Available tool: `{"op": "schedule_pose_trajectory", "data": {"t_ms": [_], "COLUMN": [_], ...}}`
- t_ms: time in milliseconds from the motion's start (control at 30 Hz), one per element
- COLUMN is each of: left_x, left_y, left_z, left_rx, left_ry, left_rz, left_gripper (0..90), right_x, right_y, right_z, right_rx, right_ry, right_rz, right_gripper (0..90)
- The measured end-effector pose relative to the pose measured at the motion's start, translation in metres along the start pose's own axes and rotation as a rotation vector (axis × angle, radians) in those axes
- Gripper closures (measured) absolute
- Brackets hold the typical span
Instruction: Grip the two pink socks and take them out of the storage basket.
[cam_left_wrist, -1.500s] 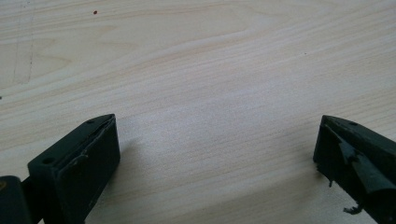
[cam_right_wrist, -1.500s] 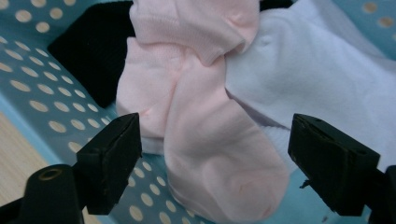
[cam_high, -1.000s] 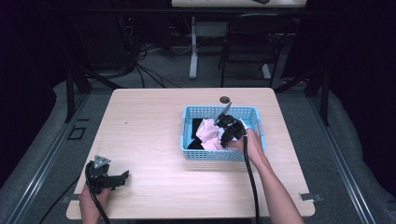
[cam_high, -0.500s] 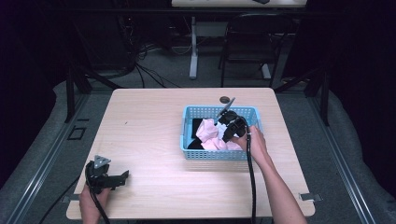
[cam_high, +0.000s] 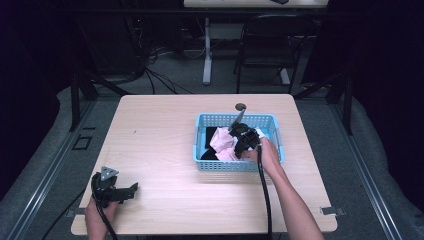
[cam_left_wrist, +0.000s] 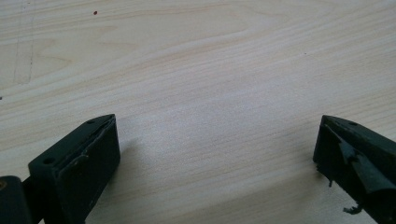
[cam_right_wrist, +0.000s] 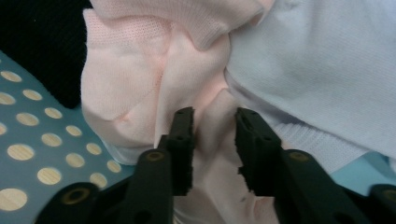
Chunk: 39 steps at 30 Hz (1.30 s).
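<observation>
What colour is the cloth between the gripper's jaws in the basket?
Pale pink, seen best in the right gripper view, next to a white cloth.

Soft knit pink cloth (cam_right_wrist: 154, 93); matt wood table (cam_high: 160, 145)

Pink cloth (cam_right_wrist: 140, 88), white cloth (cam_right_wrist: 322, 70) and black cloth (cam_high: 209, 136) in a perforated blue basket (cam_high: 235, 165)

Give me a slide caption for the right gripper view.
Right gripper fingers straddle a fold of pink cloth in the blue basket.
</observation>
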<state>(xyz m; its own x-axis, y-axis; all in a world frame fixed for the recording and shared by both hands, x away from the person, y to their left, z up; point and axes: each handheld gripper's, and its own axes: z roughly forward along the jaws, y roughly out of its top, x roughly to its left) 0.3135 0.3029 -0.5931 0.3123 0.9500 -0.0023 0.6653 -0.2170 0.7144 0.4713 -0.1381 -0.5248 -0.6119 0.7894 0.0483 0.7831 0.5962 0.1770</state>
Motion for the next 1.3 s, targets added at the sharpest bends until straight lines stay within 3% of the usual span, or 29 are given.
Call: {"op": "schedule_pose_trajectory", "data": {"t_ms": [33,100,167,233,300,333,367,600,867,933,1300], "left_x": [0.000,0.000,0.000,0.000,0.000,0.000,0.000,0.000,0.000,0.000,0.000], "left_y": [0.000,0.000,0.000,0.000,0.000,0.000,0.000,0.000,0.000,0.000,0.000], "left_z": [0.000,0.000,0.000,0.000,0.000,0.000,0.000,0.000,0.000,0.000,0.000], "left_rx": [0.000,-0.001,0.000,0.000,0.000,0.000,0.000,0.000,0.000,-0.001,-0.001], "left_ry": [0.000,0.000,0.000,0.000,0.000,0.000,0.000,0.000,0.000,0.000,0.000], "left_rz": [0.000,-0.001,0.000,0.000,0.000,0.000,-0.001,0.000,0.000,-0.001,-0.001], "left_gripper": [0.6,0.6,0.6,0.6,0.6,0.6,0.6,0.6,0.6,0.6,0.6], "right_x": [-0.001,0.000,0.000,0.001,0.001,0.003,0.003,0.007,0.006,0.005,0.003], "right_y": [0.001,0.000,0.000,-0.001,-0.002,-0.004,-0.003,-0.005,-0.009,-0.009,-0.012], "right_z": [-0.001,-0.001,-0.003,-0.004,-0.010,-0.011,-0.014,-0.035,-0.056,-0.059,-0.095], "right_rx": [0.026,0.028,0.029,-0.004,0.006,-0.029,-0.011,-0.033,-0.096,-0.084,-0.141], "right_ry": [-0.004,0.004,-0.002,-0.001,-0.008,-0.001,-0.008,-0.004,0.005,-0.003,-0.017], "right_rz": [-0.021,-0.019,-0.018,-0.002,-0.027,-0.007,-0.025,-0.050,-0.036,-0.050,-0.045], "right_gripper": [77.9,84.8,86.8,87.3,87.3,87.3,87.3,87.2,87.3,87.3,87.3]}}
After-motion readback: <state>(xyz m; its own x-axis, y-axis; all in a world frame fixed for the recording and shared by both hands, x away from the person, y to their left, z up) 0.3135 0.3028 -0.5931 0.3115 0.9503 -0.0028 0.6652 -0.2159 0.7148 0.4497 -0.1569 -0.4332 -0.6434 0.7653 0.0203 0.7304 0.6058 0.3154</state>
